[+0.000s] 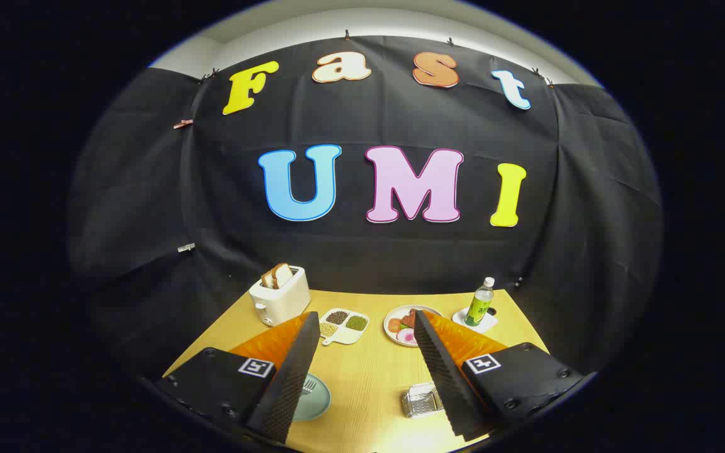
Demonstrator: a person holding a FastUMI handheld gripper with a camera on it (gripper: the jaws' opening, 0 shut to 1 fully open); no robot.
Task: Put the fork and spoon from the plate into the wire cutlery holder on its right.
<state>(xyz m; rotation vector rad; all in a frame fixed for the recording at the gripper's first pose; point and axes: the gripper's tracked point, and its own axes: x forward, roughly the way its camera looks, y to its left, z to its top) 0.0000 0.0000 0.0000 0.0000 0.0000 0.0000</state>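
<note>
While the tool (362, 352) hangs high above the pale wooden desk (369, 377), its two fingers stand wide apart and hold nothing. The round pale-green plate (315, 397) lies near the left finger, partly hidden behind it, and the tines of a silvery metal fork (308, 385) show on it; the spoon cannot be made out from here. The shiny silver wire cutlery holder (421, 400) sits on the desk to the plate's right, just beside the right finger.

The fork is probably light, stiff and smooth, so it may slip or pivot between the fingers. As it lies flat on a hard plate, a pinch across the narrow handle near its middle seems safest. The plate itself could slide or chip if pressed hard. Farther off stand a white toaster (279, 294) with bread, a divided white dish (343, 325), a food plate (400, 327) and a green bottle (479, 303).
</note>
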